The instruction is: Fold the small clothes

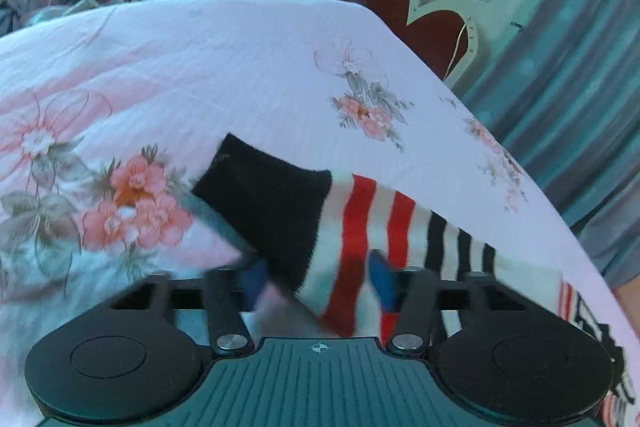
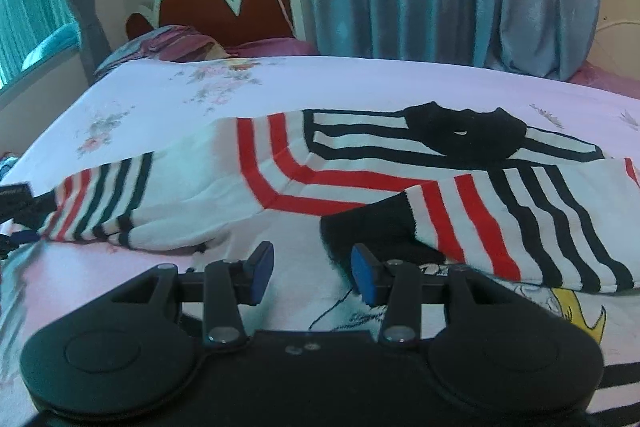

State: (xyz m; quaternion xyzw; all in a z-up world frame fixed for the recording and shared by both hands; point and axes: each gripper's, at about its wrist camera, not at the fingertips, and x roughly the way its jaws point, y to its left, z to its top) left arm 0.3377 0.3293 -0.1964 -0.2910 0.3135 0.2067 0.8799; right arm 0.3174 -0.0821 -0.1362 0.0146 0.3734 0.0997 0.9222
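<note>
The left gripper point(image 1: 316, 279) pinches the sweater point(image 2: 360, 167) sleeve (black cuff); the right gripper point(image 2: 312, 273) gapes empty over the bed point(image 2: 360, 83).

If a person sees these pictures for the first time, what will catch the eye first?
The striped sweater, white with red and black bands, lies spread across the floral bedsheet. In the left wrist view its black-cuffed sleeve sits between the left claw's blue pads. Behind the bed stands a red heart-shaped headboard.

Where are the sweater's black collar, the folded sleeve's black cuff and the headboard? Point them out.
black collar point(image 2: 464, 131), right wrist view, its middle.
black cuff point(image 2: 360, 229), right wrist view, its top face.
headboard point(image 2: 216, 3), right wrist view, red panel.
</note>
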